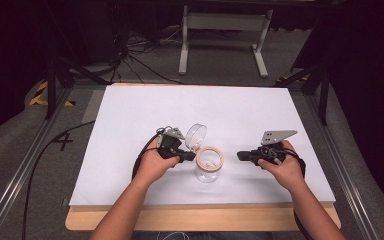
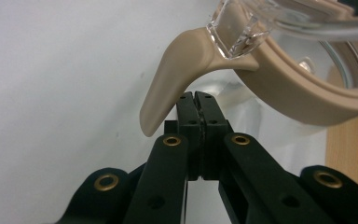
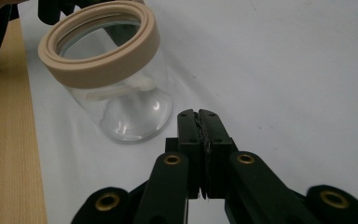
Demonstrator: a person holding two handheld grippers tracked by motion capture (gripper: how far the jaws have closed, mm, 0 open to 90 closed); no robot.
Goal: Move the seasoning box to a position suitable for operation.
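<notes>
A clear glass jar with a tan plastic rim [image 1: 209, 163] stands near the front middle of the white surface [image 1: 130, 115], between the two hands. Its round clear lid [image 1: 196, 136] is swung up and back on the far left side of the rim, hinged open. In the left gripper view the lid is cut off by the top edge, and only its clear hinge block and part of the tan ring [image 2: 279, 88] are in frame; a curved tan tab [image 2: 168, 93] hangs down from the ring just above the jaw tips. Whether that tab touches the jaws cannot be told.

The left hand-held gripper [image 1: 187, 156] sits just beside the jar's left side, its jaws pressed together with nothing between them, as its own view [image 2: 196, 100] shows. The right hand-held gripper [image 1: 241, 156] lies a little apart from the jar on the right, pointing at it; its jaws are likewise closed on nothing [image 3: 199, 116].

Something pale lies inside the jar [image 3: 121, 98], but through the curved glass it is blurred and cannot be identified. A strip of bare wood [image 1: 205, 217] edges the surface at the front. Beyond the far edge, the floor is dim, with dark cables and a white frame's legs [image 1: 225, 40] partly cut off at the top.
</notes>
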